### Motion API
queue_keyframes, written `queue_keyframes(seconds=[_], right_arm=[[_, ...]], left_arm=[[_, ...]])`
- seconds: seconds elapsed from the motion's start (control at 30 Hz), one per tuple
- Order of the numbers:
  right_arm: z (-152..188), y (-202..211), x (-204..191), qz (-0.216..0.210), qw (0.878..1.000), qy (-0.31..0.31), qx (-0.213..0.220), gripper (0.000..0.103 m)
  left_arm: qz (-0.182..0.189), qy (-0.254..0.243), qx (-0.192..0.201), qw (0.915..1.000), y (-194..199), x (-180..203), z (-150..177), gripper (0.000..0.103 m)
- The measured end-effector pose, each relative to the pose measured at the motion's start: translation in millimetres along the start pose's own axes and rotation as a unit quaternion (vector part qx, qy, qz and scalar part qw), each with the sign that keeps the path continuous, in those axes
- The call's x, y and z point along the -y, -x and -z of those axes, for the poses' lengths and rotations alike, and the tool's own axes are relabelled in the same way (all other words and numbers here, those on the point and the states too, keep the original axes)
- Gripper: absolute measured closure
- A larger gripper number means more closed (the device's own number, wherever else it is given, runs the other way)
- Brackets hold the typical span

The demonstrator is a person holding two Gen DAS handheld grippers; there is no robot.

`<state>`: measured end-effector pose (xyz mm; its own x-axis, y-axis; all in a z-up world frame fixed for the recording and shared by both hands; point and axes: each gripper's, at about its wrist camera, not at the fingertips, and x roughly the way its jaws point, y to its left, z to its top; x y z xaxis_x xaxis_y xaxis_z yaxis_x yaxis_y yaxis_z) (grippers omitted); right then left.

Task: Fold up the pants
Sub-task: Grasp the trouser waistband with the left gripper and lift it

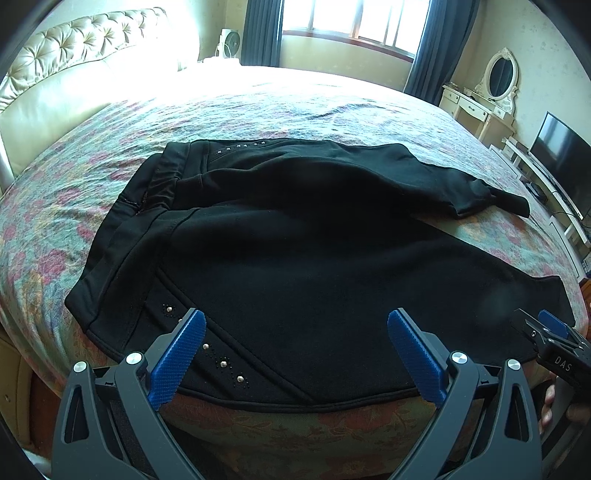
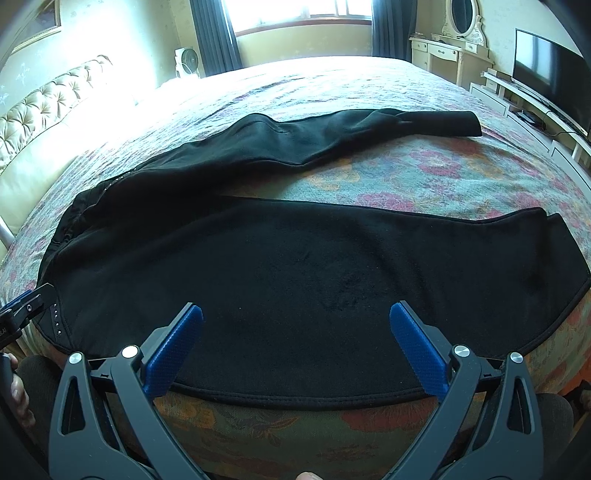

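Observation:
Black pants (image 1: 295, 236) lie spread on the floral bed, waistband to the left, two legs running right and splayed apart. Small studs decorate the near hip. In the right wrist view the pants (image 2: 295, 266) show both legs, the far one angled away. My left gripper (image 1: 295, 332) is open and empty, its blue pads over the near hem by the hip. My right gripper (image 2: 295, 325) is open and empty over the near leg's edge. The right gripper also shows at the left wrist view's right edge (image 1: 550, 332).
The bed (image 1: 258, 107) has a floral cover and a tufted cream headboard (image 1: 74, 55) at the left. A dresser with an oval mirror (image 1: 498, 85) and a TV (image 1: 565, 155) stand at the right. A window (image 2: 303, 11) with dark curtains is behind.

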<state>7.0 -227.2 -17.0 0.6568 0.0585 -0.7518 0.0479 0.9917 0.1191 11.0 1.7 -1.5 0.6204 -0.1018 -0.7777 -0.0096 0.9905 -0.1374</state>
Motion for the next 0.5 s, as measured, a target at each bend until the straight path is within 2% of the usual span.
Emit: queue_keyframes(seconds=[0.1,0.2,0.3,0.4,0.5], right_arm=[[-8,-4,-6,-0.008,1.000,0.005,-0.002,0.002],[-16,-8,-12,-0.015,1.000,0.011,-0.003,0.002],[-23,-13,-19,-0.025,1.000,0.012,-0.005,0.002],[-27,-20,-27,-0.036,0.999,0.014,-0.013,0.002],[-32,-28,-35,-0.041,0.999,0.022,-0.020,0.002]], left_arm=[[0.032,-0.012,-0.010,0.9994,0,-23,-21,0.004],[0.075,0.033,-0.015,0.9965,-4,-71,-59,0.004],[0.145,0.074,-0.009,0.9866,-19,-131,-98,0.004],[0.155,0.089,-0.027,0.9836,-55,-185,-137,0.004],[0.163,0.112,-0.056,0.9786,-98,-228,-161,0.004]])
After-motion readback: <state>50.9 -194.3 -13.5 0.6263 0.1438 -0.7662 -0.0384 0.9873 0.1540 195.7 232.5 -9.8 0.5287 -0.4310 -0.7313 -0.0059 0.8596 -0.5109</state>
